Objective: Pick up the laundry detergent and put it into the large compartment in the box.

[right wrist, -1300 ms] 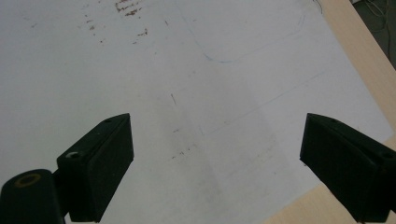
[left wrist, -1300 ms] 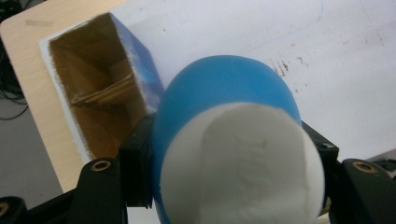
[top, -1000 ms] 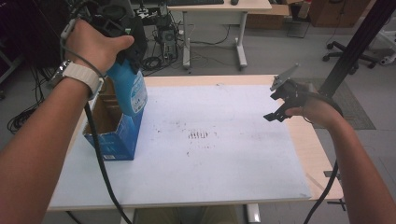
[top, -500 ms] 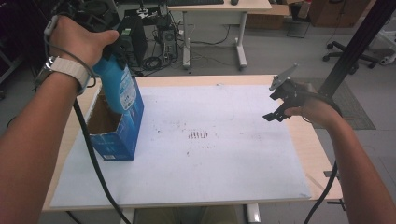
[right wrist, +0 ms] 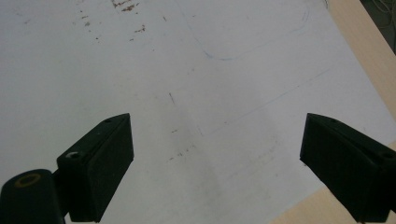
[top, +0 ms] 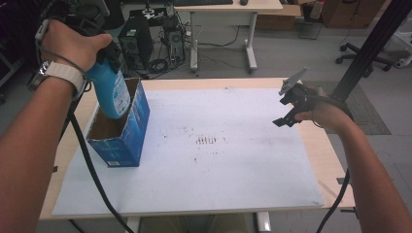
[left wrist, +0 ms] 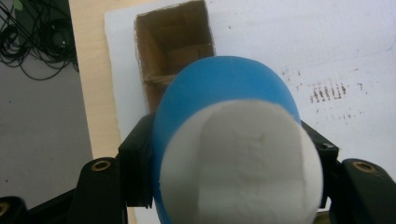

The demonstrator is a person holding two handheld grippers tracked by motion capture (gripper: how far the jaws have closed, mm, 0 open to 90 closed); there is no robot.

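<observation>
A blue bottle (top: pixel 111 93) with a white cap (left wrist: pixel 239 161) is clamped between the jaws of my left gripper (top: pixel 108 62), which is shut on it. In the high view the bottle hangs tilted over the open top of a blue cardboard box (top: pixel 124 141) at the table's left, its base about level with the rim. In the left gripper view the brown inside of the box (left wrist: pixel 173 43) lies beyond the bottle (left wrist: pixel 224 88). My right gripper (top: pixel 290 105) hovers over the right side of the table. Its jaws stand wide apart with nothing between them (right wrist: pixel 217 163).
A white sheet (top: pixel 228 170), with dark smudges (top: pixel 208 141) near its middle, covers most of the wooden table (top: pixel 331 154). Cables trail from both grippers off the front edge. Behind the table stand a desk (top: pixel 228 12), computer gear and office chairs.
My left hand has carried the bottle up and to the left, so more of the box's opening shows. The right gripper has stayed in place, open.
</observation>
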